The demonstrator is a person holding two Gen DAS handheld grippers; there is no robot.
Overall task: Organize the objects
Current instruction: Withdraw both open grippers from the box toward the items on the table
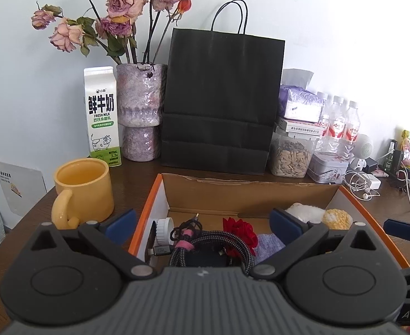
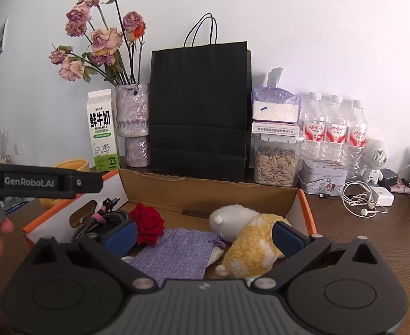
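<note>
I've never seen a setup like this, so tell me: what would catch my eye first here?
Probably the tall black paper bag standing against the wall at the back of the table, with the vase of dried roses just left of it. In front sits an open cardboard box holding a red rose, a yellow plush toy and coiled cables. Both pairs of tongs, left and right, hang open over the box.
</note>
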